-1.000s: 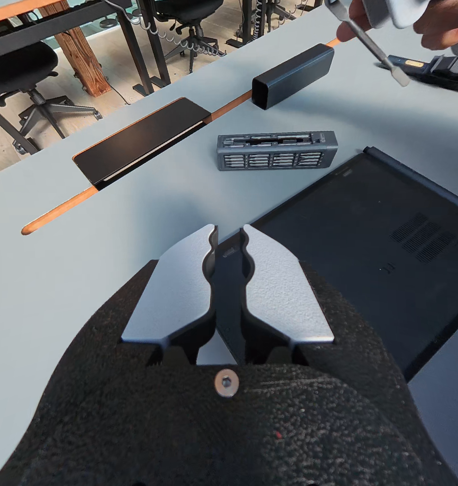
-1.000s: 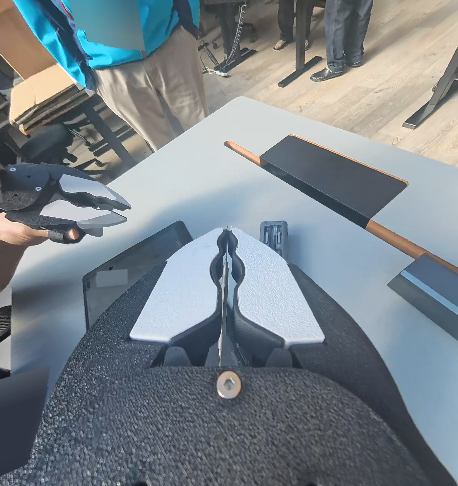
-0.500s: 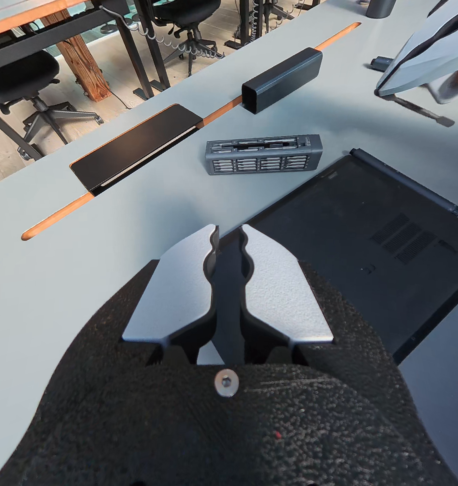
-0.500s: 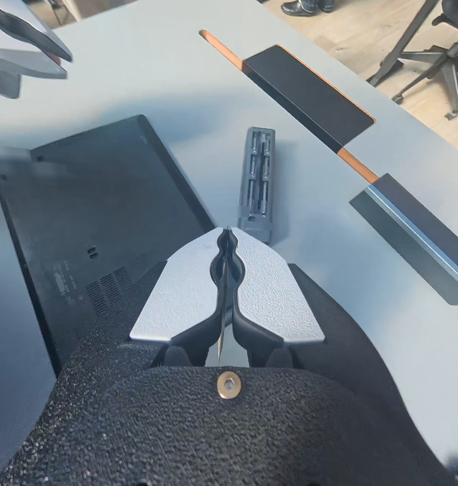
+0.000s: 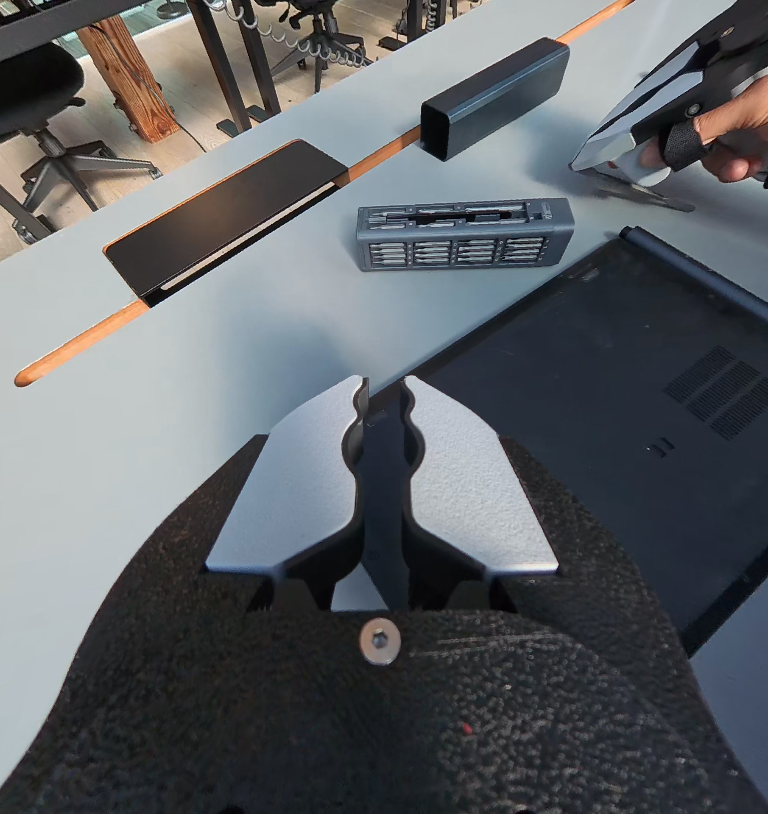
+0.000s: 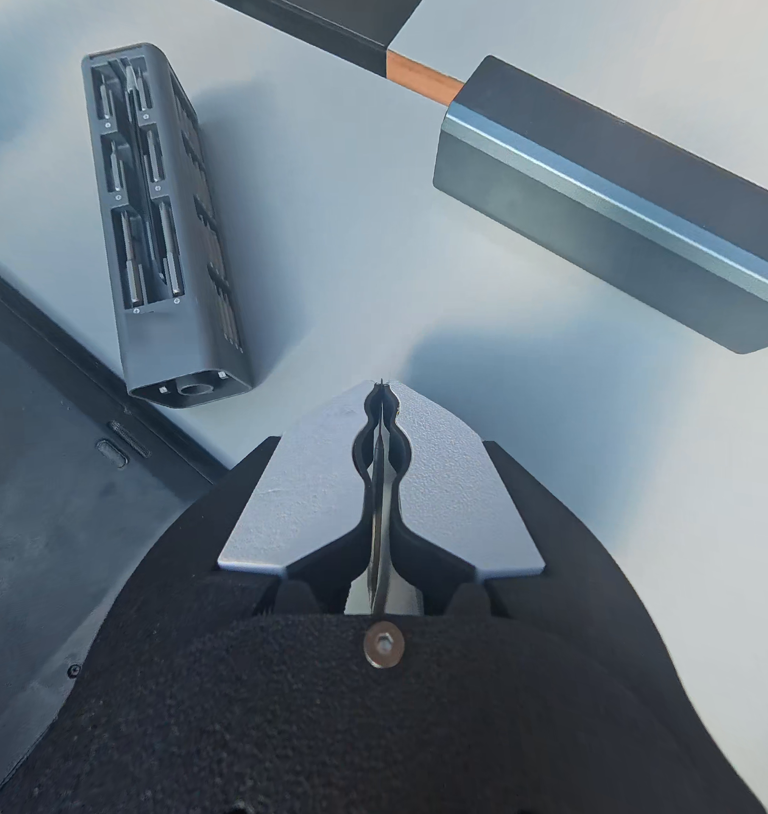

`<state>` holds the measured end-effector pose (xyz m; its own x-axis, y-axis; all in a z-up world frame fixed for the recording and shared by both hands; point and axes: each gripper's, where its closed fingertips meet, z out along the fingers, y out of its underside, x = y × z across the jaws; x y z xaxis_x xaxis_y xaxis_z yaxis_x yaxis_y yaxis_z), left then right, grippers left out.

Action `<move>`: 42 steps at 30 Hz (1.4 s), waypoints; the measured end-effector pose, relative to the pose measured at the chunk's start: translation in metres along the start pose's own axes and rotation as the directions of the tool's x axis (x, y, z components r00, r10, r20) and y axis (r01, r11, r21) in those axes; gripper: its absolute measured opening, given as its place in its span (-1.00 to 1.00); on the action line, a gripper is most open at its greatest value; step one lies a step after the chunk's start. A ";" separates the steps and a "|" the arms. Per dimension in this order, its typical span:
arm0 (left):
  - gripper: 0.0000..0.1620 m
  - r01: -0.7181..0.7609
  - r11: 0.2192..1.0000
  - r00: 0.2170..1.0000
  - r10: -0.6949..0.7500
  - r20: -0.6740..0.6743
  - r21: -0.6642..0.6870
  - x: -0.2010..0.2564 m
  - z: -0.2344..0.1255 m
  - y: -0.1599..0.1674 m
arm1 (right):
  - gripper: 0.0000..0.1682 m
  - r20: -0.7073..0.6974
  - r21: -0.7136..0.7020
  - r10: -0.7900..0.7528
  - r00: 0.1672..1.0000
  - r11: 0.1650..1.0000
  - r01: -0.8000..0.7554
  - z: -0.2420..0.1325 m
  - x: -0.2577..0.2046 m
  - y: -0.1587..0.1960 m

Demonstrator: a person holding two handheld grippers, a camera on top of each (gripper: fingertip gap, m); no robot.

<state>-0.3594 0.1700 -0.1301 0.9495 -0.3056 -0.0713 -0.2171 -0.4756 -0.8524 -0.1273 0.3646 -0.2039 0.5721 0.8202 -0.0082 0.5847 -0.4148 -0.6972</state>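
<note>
My left fingers (image 5: 384,387) stand slightly parted and empty over the near corner of the upturned dark laptop (image 5: 615,423), which lies flat on the grey table (image 5: 131,440). My right fingers (image 6: 381,385) are closed on a thin metal pry tool (image 6: 376,506), low over bare table. Just left of them lies the grey bit case (image 6: 161,220), its end near the laptop's edge; its dark sleeve (image 6: 615,198) lies to the right, beside the table's wooden slot (image 5: 78,341). Open table lies between case and sleeve
</note>
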 end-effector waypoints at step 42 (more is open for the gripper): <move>-0.86 0.041 0.998 0.999 -0.041 -0.010 -0.046 -0.026 0.024 0.025 | -0.40 0.303 -0.067 -0.496 0.814 0.841 0.537 0.034 -0.130 -0.048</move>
<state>-0.3846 0.1854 -0.1619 0.9554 -0.2938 -0.0308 -0.1883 -0.5250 -0.8300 -0.2489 0.2911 -0.1938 0.0018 0.9925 0.1219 0.8371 0.0652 -0.5431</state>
